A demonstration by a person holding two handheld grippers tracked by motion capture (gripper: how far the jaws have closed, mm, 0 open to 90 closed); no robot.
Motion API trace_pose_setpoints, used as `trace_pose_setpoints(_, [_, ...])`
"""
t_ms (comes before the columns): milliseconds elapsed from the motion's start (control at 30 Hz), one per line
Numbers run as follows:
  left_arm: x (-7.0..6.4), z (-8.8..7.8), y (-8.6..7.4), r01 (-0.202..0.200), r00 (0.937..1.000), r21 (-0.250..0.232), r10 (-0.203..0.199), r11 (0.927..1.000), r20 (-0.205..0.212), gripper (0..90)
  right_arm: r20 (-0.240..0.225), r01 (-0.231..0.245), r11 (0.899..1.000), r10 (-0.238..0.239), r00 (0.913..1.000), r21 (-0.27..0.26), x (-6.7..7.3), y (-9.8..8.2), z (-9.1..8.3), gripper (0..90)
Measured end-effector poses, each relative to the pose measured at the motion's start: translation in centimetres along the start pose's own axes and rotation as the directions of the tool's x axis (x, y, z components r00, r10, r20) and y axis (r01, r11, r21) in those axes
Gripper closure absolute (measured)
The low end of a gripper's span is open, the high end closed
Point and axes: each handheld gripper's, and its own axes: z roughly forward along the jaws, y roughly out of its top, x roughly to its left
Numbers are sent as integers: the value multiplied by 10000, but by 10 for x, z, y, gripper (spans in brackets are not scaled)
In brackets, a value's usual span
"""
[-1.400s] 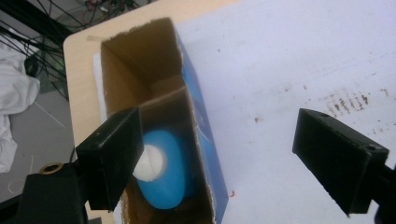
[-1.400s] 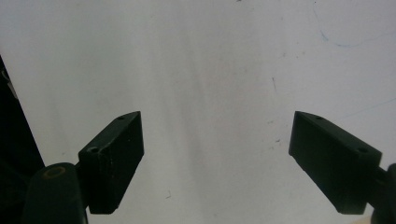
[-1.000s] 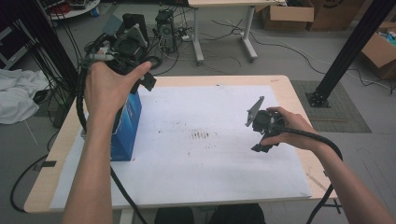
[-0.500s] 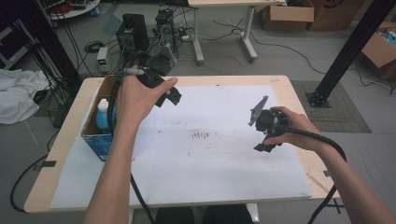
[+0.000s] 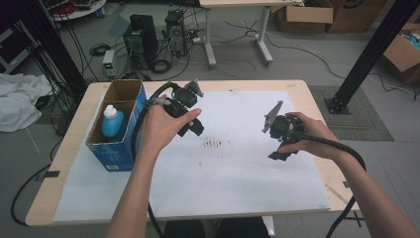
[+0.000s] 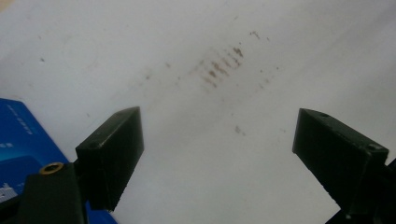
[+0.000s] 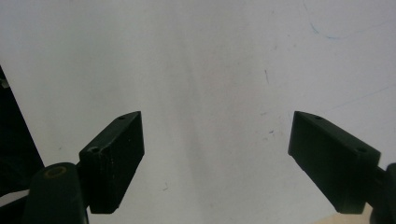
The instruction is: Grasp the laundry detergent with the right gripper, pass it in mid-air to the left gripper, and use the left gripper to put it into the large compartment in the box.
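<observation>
A: High view. The left tool (image 5: 190,111) has come down and across from above the open blue cardboard box (image 5: 116,144) and now hangs low over the white paper sheet (image 5: 237,198) on the wooden tabletop (image 5: 74,124), just beside the box's right wall. The blue plastic bottle with a white cap (image 5: 111,121) stands upright inside the box, in the near part; a second ago the hand and tool covered it.

B: Right side?

A: The right tool (image 5: 277,136) sits over the sheet's right half, well apart from the box, same spot as a second ago.

B: Left gripper view?

A: Both black jaws stand wide apart with nothing between them. Under them is bare sheet with a patch of brownish smudges (image 6: 219,67). A corner of the blue box (image 6: 23,140) shows at the lower left.

B: Right gripper view?

A: Jaws wide apart too, nothing held, plain white sheet with faint pen marks beneath.

B: Meaning for the job?

A: My reading: the left hand has come away from the box empty. The bottle is untouched in the box, so any pick-up is yet to begin, and the left tool is the nearer one for it.
</observation>
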Motion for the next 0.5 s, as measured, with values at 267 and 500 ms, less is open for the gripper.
trace_pose_setpoints(267, [-1,15,-5,55,10000,252,-55,9997,-9,173,15,92,9999,-92,10000,-62,0,1,1,182])
trace_pose_setpoints(500, [0,17,-7,146,9999,249,-146,9996,8,173,-54,-18,10000,18,10000,0,1,-2,3,183])
